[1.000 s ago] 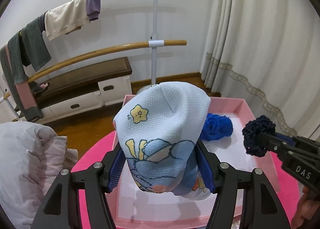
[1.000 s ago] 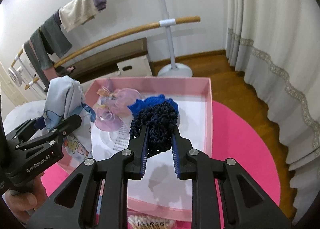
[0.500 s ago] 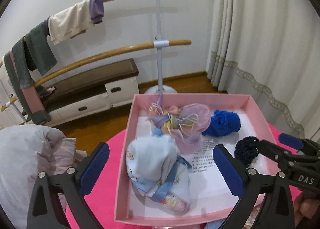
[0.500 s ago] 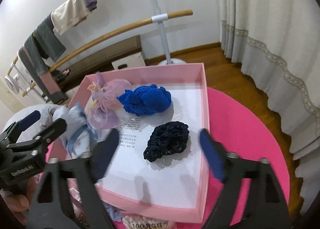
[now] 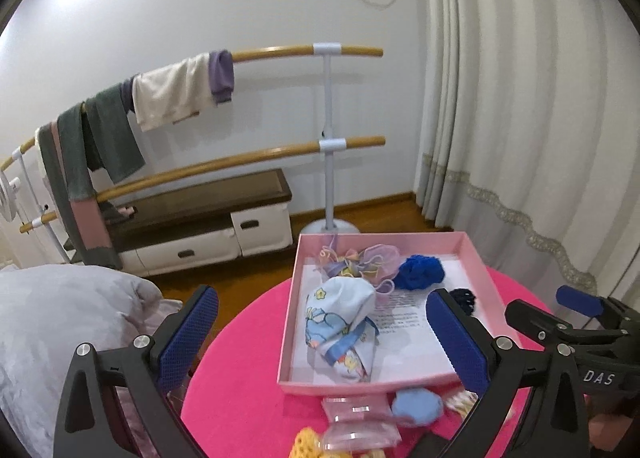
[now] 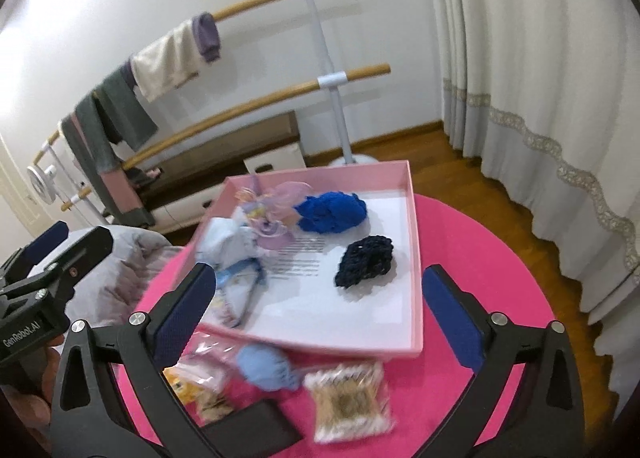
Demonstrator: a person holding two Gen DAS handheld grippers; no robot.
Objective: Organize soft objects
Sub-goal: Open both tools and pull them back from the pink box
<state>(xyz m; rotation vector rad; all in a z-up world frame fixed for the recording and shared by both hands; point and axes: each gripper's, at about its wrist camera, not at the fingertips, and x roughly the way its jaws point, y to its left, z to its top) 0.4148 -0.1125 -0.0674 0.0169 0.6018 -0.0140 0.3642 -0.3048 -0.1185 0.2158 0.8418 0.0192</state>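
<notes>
1. Four soft things are counted in the pink tray (image 6: 416,254): a light blue printed cloth (image 5: 340,314) by its left wall, a lilac organza pouch (image 5: 360,262) at the far left corner, a royal blue knit (image 6: 332,212) at the far side, and a navy knit (image 6: 366,262) near the right wall.
2. The navy knit is partly hidden by a finger in the left wrist view.
3. A pale blue round piece (image 6: 266,368) and plastic packets (image 6: 348,406) are seen on the pink round table (image 6: 500,258) before the tray's near edge; these are blurred.
4. The left gripper (image 5: 320,342) is released and empty.
5. The right gripper (image 6: 320,314) has just been opening; nothing is held between its jaws.
</notes>
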